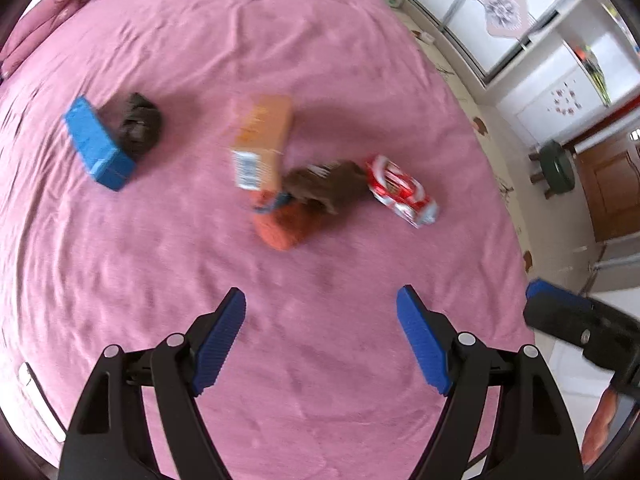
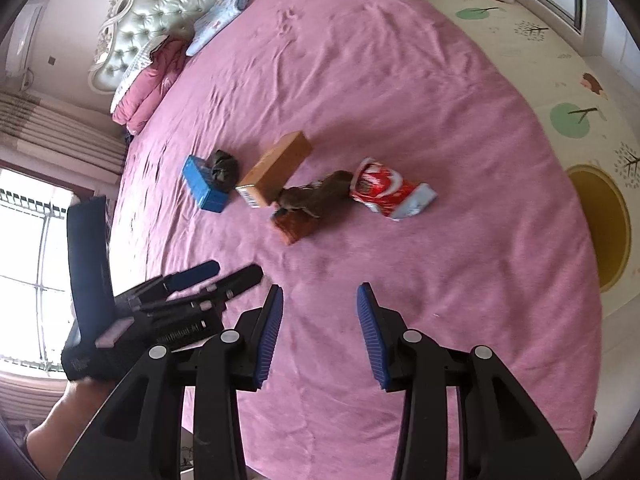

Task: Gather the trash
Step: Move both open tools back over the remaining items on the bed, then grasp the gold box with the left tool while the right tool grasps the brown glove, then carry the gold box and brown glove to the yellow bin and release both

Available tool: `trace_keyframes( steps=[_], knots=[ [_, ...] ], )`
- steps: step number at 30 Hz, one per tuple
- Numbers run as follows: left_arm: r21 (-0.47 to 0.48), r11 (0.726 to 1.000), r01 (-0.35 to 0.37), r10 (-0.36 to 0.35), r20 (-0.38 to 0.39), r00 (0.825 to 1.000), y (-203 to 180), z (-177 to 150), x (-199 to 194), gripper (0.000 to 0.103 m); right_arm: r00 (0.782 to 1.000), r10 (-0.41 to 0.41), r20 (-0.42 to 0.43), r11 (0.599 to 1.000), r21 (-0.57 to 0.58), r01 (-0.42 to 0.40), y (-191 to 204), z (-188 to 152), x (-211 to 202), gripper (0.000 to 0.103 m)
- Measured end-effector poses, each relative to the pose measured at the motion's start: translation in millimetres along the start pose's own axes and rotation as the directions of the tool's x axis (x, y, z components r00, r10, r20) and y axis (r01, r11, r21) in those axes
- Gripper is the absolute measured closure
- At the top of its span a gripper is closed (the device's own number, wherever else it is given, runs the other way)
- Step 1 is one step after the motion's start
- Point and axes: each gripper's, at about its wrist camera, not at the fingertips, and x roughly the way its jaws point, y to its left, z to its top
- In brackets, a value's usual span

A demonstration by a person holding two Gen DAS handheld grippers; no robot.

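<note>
Trash lies mid-bed on the pink blanket (image 1: 320,60): a blue box (image 1: 98,144) (image 2: 204,184), a dark crumpled wad (image 1: 140,124) (image 2: 224,168), an orange carton (image 1: 260,144) (image 2: 276,168), a brown crumpled wrapper (image 1: 324,184) (image 2: 316,194), an orange-red block (image 1: 284,220) (image 2: 296,226) under it, and a red-white snack bag (image 1: 400,190) (image 2: 384,188). My left gripper (image 1: 320,304) (image 2: 224,276) is open and empty, short of the pile. My right gripper (image 2: 320,300) is open and empty beside it; part of it shows in the left wrist view (image 1: 560,312).
Pink pillows (image 2: 148,84) and a tufted headboard (image 2: 160,8) stand at the bed's far end. A patterned floor mat (image 2: 568,80), a small green stool (image 1: 556,164) and windows (image 1: 500,8) lie to the right of the bed.
</note>
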Motion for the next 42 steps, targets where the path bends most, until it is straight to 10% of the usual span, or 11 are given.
trace_keyframes(
  steps=[27,36,42],
  knots=[
    [-0.069,0.997,0.023,-0.036,-0.192,0.981,51.3,130.5,108.3,0.024,0.982,0.088,-0.166,0.961,0.273,-0.040,-33.9,78.3,137.5,0.058],
    [-0.101,0.994,0.052,-0.075,-0.233,0.970,62.2,135.1,138.2,0.061,0.979,0.084,-0.188,0.943,0.331,-0.017,-40.4,91.2,166.0,0.056],
    [-0.134,0.989,0.069,-0.095,-0.199,0.975,75.4,125.8,132.7,0.063,0.981,0.037,-0.193,0.963,0.271,0.017,-33.4,97.4,174.3,0.095]
  ],
)
